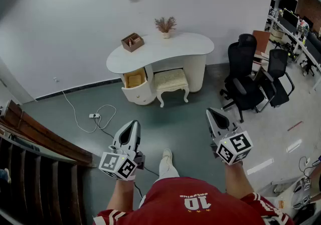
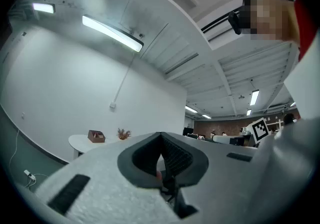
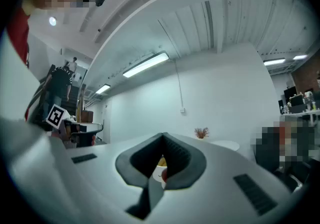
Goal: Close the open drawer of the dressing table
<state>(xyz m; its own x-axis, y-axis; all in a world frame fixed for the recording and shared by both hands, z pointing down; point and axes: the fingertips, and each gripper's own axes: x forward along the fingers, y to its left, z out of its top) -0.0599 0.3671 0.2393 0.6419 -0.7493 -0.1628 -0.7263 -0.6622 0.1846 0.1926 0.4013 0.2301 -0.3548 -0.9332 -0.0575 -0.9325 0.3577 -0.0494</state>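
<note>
The white dressing table (image 1: pixel 165 49) stands against the far wall. Its left pedestal has an open drawer (image 1: pixel 134 78) with a pale wooden inside. A cushioned stool (image 1: pixel 171 82) sits under the tabletop. Both grippers hang in the air well short of the table, over the grey floor. My left gripper (image 1: pixel 133 125) is shut with nothing in it, and my right gripper (image 1: pixel 211 114) is shut and empty too. In the left gripper view the shut left gripper (image 2: pixel 161 136) points toward the table (image 2: pixel 85 143). In the right gripper view the right gripper (image 3: pixel 162 136) also shows shut jaws.
A brown box (image 1: pixel 132 42) and a vase of dried flowers (image 1: pixel 165 25) stand on the tabletop. Black office chairs (image 1: pixel 251 76) are at the right of the table. A power strip with a cable (image 1: pixel 94 115) lies on the floor at the left. A wooden stair rail (image 1: pixel 35 133) runs at the far left.
</note>
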